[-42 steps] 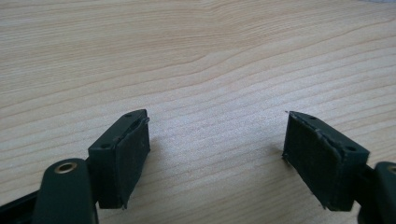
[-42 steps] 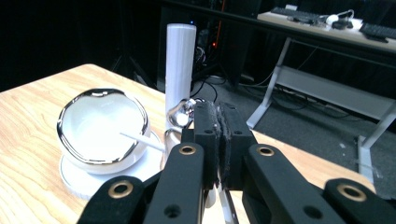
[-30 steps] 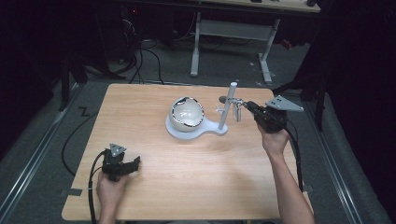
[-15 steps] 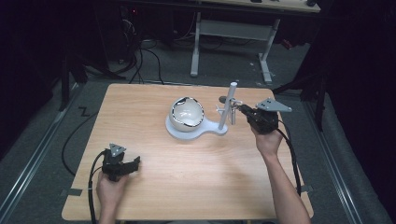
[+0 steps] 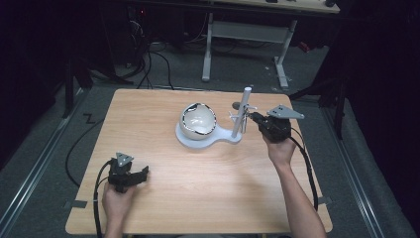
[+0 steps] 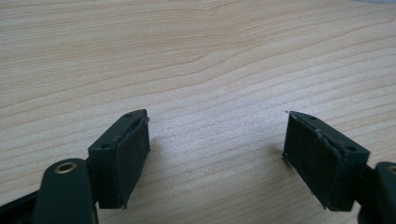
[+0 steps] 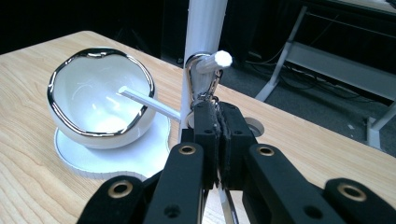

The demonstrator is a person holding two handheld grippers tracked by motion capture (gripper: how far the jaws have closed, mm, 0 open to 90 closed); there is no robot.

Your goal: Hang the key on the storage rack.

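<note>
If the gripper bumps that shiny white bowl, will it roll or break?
The bowl looks round-bottomed and tilted on its white base, so it would probably rock or roll. Its glossy, silver-rimmed surface suggests glazed ceramic, likely slippery and breakable.

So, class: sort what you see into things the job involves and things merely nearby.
In the job:
right tongs
metal clip
peg
white stand

Merely nearby:
white bowl
left tongs, open over bare table

— Bowl (image 5: 198, 121) on the stand's base (image 5: 210, 141), near the table (image 5: 148, 114) centre?
— Yes, left of the upright post (image 5: 243, 111). Carabiner (image 7: 201, 84) hung on a peg (image 7: 212, 60) of that post, right gripper (image 5: 258, 119) just right of it. Left gripper (image 5: 141, 173) well apart, at the near left.
</note>
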